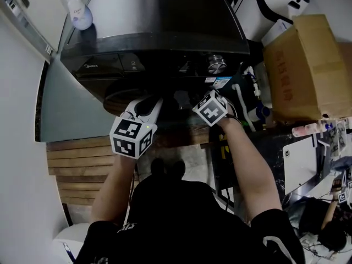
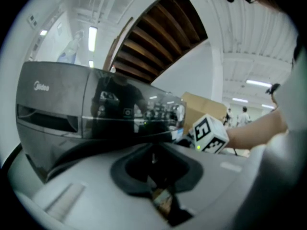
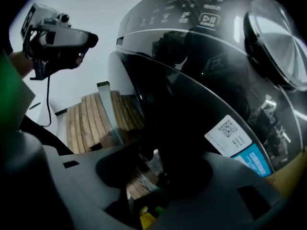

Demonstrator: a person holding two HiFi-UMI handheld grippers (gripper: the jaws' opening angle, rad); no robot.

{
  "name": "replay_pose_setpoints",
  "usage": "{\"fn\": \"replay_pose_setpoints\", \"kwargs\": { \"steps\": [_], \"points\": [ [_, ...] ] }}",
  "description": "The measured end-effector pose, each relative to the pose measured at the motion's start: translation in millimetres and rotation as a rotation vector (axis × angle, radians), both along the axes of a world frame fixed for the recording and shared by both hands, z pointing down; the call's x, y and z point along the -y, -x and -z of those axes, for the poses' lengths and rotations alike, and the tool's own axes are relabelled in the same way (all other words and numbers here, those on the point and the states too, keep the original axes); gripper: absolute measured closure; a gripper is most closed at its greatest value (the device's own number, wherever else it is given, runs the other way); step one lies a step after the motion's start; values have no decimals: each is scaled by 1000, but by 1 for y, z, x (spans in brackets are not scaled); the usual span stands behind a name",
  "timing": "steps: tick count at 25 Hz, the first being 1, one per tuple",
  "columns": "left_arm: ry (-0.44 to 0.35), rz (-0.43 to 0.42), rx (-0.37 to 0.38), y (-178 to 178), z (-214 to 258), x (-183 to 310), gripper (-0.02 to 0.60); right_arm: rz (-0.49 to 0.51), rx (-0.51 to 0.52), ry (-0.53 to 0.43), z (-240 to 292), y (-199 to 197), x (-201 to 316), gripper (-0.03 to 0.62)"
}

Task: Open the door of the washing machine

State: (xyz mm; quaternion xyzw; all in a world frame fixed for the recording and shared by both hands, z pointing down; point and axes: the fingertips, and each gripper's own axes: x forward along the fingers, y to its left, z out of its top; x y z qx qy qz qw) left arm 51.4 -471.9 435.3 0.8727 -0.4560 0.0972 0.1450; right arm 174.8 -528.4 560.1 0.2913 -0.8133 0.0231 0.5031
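The dark grey washing machine [image 1: 165, 15] stands right in front of me, its control panel [image 1: 121, 64] and chrome knob [image 1: 216, 64] above the round dark door [image 1: 124, 97]. My left gripper [image 1: 157, 104] points at the door's upper part from the left. Just right of it, my right gripper [image 1: 182, 100] is tilted down against the door's edge. In the right gripper view the glossy door [image 3: 192, 109] with its QR sticker [image 3: 228, 133] fills the picture just beyond the gripper [image 3: 153, 176]. On both grippers the housing hides the pads, and in the left gripper view only the panel [image 2: 96, 114] shows ahead.
A cardboard box [image 1: 302, 65] stands to the machine's right, with hoses [image 1: 245, 100] between them. A white bottle [image 1: 80, 12] sits on the machine's top left corner. Wooden slats [image 1: 82, 164] lie on the floor at the left, beside a white wall.
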Motion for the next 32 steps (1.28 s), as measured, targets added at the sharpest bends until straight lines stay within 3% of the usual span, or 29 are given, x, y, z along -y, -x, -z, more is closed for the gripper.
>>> {"fn": "replay_pose_setpoints", "kwargs": {
  "steps": [3, 11, 32],
  "points": [
    [4, 9, 5, 4, 0, -2, 534, 47, -66, -29, -5, -1, -1, 402],
    [44, 44, -13, 11, -9, -9, 535, 129, -119, -8, -8, 0, -1, 431],
    [110, 192, -21, 11, -28, -57, 538, 176, -37, -67, -2, 0, -4, 451]
  ]
}}
